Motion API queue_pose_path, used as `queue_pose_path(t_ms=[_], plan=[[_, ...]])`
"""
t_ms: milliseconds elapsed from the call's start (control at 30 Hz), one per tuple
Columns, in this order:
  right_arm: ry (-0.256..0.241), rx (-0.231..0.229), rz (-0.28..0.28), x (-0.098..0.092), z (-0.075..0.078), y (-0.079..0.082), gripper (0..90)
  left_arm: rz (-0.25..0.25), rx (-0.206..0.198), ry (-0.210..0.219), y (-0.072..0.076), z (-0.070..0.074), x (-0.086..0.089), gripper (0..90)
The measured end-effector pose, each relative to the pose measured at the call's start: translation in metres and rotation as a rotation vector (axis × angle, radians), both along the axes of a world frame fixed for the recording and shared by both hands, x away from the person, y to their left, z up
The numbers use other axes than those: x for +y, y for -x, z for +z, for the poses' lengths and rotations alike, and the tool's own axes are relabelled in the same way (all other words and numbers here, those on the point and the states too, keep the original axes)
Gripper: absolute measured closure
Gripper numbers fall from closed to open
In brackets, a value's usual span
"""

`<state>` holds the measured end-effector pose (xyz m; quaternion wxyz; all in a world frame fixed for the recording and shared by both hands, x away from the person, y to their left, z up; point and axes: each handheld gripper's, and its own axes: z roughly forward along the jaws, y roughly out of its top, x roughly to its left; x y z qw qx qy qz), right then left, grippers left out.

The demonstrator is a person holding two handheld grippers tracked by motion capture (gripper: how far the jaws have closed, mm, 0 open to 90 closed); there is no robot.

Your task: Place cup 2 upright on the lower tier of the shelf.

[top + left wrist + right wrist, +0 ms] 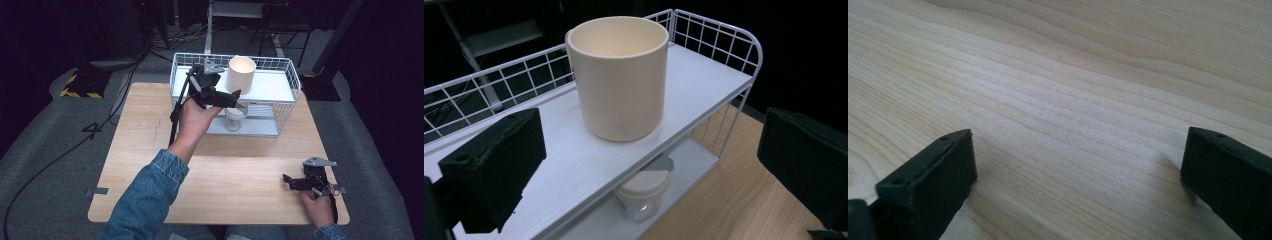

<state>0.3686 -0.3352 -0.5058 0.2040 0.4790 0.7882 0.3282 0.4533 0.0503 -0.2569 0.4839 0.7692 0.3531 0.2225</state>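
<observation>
A denim sleeve (145, 200) comes in at the bottom of the high view, and the hand (194, 121) beyond it holds the left tool (227, 97) up at the front of a white wire rack (287, 67). Its jaws stand spread wide with nothing between them; in the left gripper view the two black pads (494, 172) frame a cream cup (619, 75) without touching it. The cup is a plain, straight-walled cylinder, matt and off-white, open at the top and upright, with nothing visible inside it. It stands on the rack's upper white shelf (704, 75), near the shelf's front edge and apart from the wire rail behind. Directly below, on the lower shelf, sits a small clear jar (641, 192) with a white lid, partly hidden by the upper board; the high view shows it just under the left tool. At the near right corner of the wooden desk (240, 175) the right tool (292, 182) lies low in the other hand, and the right gripper view shows its jaws equally spread over bare wood grain (1073, 100), holding nothing.
</observation>
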Motion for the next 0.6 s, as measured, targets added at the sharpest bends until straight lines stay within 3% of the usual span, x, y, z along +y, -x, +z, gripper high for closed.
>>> queue_pose_path(t_ms=[233,533,600], plan=[[0.000,0.000,0.000,0.000,0.000,0.000,1.5,-0.009,-0.014,0.014,0.021,-0.002,0.015,0.0],[0.001,0.000,0.005,0.000,0.000,0.000,1.5,0.013,-0.018,0.034,0.044,-0.007,0.042,0.0],[0.001,0.000,0.005,0.000,0.000,0.000,1.5,0.014,-0.021,0.022,0.049,-0.010,0.049,0.0]])
